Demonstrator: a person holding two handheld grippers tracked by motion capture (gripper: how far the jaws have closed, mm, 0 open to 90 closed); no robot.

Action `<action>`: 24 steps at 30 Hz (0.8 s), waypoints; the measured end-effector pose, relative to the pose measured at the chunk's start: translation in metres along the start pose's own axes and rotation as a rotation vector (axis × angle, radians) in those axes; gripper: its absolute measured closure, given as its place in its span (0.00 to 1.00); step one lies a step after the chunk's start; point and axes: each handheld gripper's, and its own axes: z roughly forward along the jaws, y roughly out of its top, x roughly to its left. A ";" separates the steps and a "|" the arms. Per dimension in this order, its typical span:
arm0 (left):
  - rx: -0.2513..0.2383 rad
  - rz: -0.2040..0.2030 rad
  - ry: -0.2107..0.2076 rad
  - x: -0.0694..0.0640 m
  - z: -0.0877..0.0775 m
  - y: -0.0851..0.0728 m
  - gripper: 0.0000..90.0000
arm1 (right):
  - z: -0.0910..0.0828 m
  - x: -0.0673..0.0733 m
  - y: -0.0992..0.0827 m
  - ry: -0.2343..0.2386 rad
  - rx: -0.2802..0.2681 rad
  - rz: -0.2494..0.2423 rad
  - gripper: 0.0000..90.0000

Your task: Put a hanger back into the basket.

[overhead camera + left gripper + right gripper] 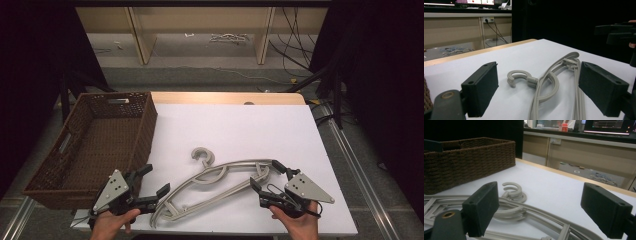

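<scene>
A stack of grey plastic hangers (215, 182) lies flat on the white table top (235, 130), hooks (202, 155) pointing away from me. My left gripper (155, 180) rests at the stack's near left end, jaws wide apart and nothing between them; its own view looks along the hangers (554, 82) with the hook (517, 77) ahead. My right gripper (267, 175) stands open at the stack's right end, and the hangers (524, 212) pass low between its jaws without either pad touching them.
A brown wicker basket (95, 145) stands on the table's left side, close to my left gripper, also seen as the basket (466, 162). Beyond the table's far wooden edge (225, 97) lie floor, shelf legs and cables. Black stands flank both sides.
</scene>
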 end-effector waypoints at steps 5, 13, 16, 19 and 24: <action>0.006 0.001 -0.004 0.000 0.002 -0.001 0.18 | 0.000 0.000 0.000 -0.010 0.003 -0.001 0.18; 0.019 -0.019 -0.013 0.000 0.005 0.000 0.18 | 0.000 0.000 0.000 -0.007 0.009 -0.005 0.18; 0.019 -0.026 -0.015 0.001 0.007 0.001 0.18 | 0.000 0.000 -0.001 -0.010 0.002 -0.001 0.18; 0.037 -0.026 -0.026 0.002 0.013 0.004 0.19 | 0.000 0.000 -0.001 -0.020 0.007 -0.005 0.18; 0.086 0.004 -0.022 -0.003 0.027 0.014 0.21 | 0.001 0.000 -0.001 -0.026 0.004 -0.002 0.18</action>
